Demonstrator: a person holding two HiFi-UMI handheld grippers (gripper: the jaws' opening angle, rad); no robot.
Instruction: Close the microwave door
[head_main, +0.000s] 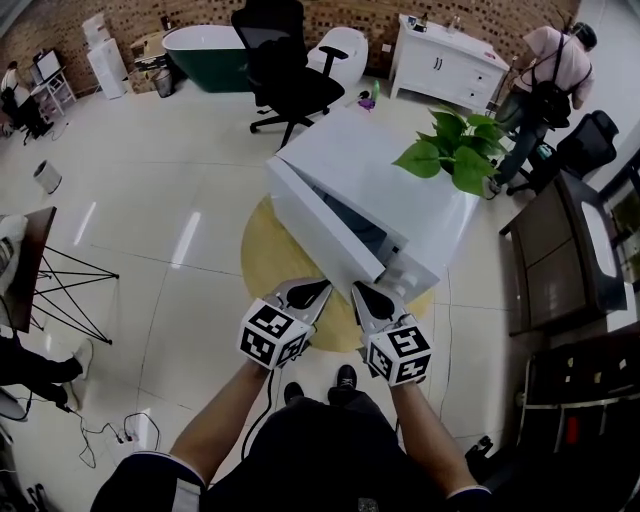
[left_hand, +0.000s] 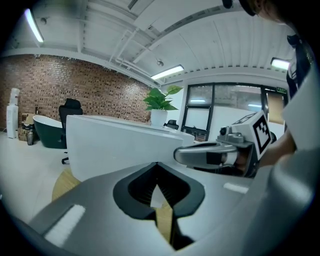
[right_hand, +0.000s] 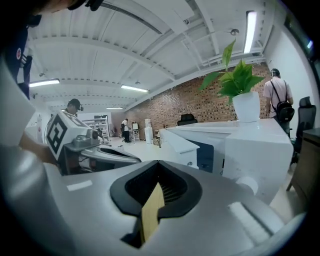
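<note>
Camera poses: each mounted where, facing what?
Head view: on the head, steeply down at microwave, door open; forearms, left gripper, right gripper show.
Left gripper view: along its shut jaws at the door; right gripper shows.
Right gripper view: along its shut jaws at microwave, plant; left gripper shows.
All share the microwave.

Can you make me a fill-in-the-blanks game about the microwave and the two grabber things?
1. The microwave door is ____.
2. A green ____ stands on top of the microwave.
3. The table under the microwave has a ____ shape.
4. The left gripper and the right gripper both have their jaws ____, with nothing held.

Missing words: open; plant; round; shut.
</note>
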